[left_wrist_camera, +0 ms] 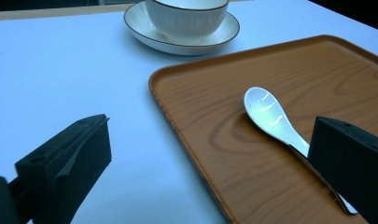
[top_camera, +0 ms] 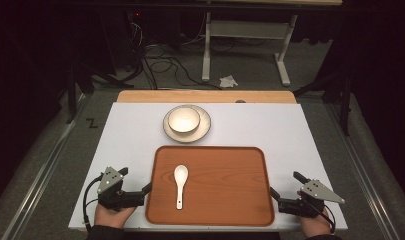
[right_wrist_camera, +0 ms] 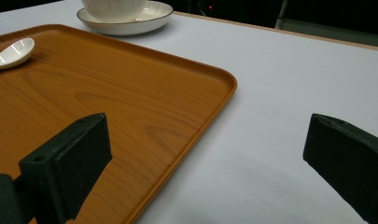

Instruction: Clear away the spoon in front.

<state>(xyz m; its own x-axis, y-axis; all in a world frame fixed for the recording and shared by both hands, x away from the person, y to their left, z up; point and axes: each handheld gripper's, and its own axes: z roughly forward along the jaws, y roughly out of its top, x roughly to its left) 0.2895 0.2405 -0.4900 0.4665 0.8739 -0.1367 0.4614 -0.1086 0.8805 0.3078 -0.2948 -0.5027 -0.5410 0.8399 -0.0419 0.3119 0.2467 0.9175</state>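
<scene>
The white spoon (top_camera: 180,183) lies flat on the brown tray (top_camera: 240,200), toward its left side, with its scoop pointing at the far end. Past the tray, a white bowl (top_camera: 184,120) sits on a plate (top_camera: 205,131) on the counter (top_camera: 130,135).

The left claw (top_camera: 149,188) waits at the tray's left edge. Its jaws stand wide apart and hold nothing. The right claw (top_camera: 274,193) waits at the tray's right edge, also wide apart and empty.

The spoon looks set down, so the bowl and plate probably come next. To do that well, each claw should slide in low at one side of the plate and pinch the rim gently. Then both lift together and keep the plate level, so the bowl does not slip. They should carry it slowly and put it down on the bare part of the tray, away from the spoon.
</scene>
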